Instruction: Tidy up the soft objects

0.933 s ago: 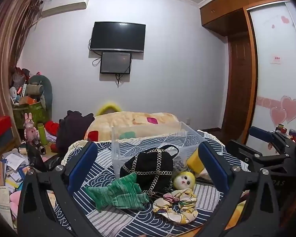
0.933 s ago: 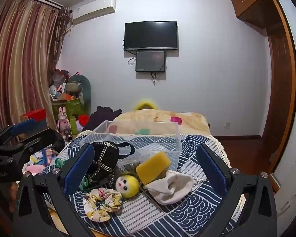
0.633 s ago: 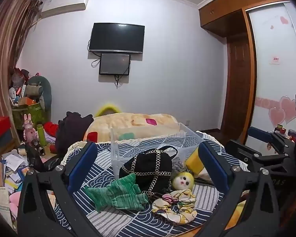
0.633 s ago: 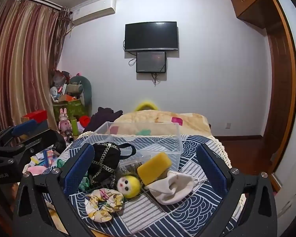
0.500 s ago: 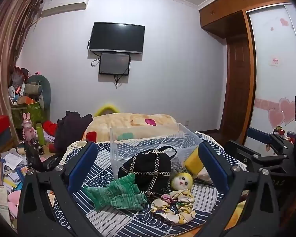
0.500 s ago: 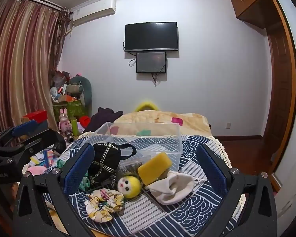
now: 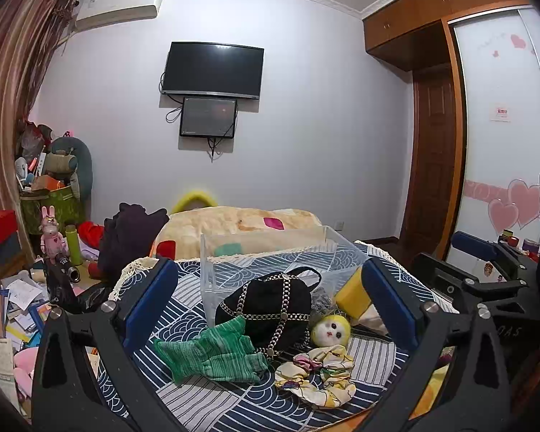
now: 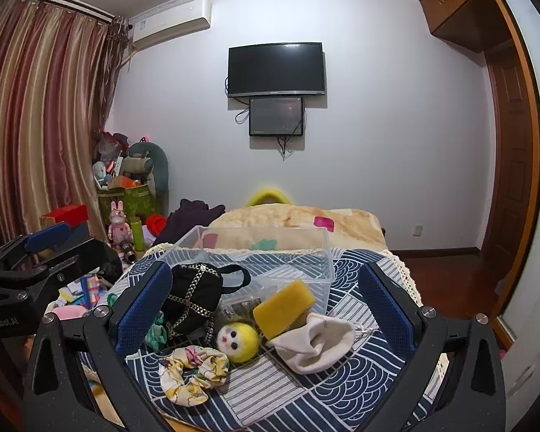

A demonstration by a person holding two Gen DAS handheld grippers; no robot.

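Observation:
On a blue patterned cloth (image 8: 342,392) lie a green knit glove (image 7: 212,354), a black chain bag (image 7: 266,306), a yellow doll head (image 7: 330,327), a floral scrunchie (image 7: 318,374), a yellow sponge (image 8: 284,306) and a white pouch (image 8: 315,345). A clear plastic bin (image 8: 270,255) stands behind them. My left gripper (image 7: 270,306) is open and empty, held above the near side of the items. My right gripper (image 8: 266,309) is open and empty, likewise held back from them. Each gripper shows at the edge of the other's view.
A bed with a beige quilt (image 7: 234,223) lies behind the bin. Clutter of boxes, toys and papers (image 7: 21,288) fills the floor at left. A wardrobe (image 7: 504,144) and door stand at right. A TV (image 7: 212,70) hangs on the far wall.
Both grippers have drifted only slightly; the scene sits a touch lower and left in the left wrist view. Nothing was grasped or moved.

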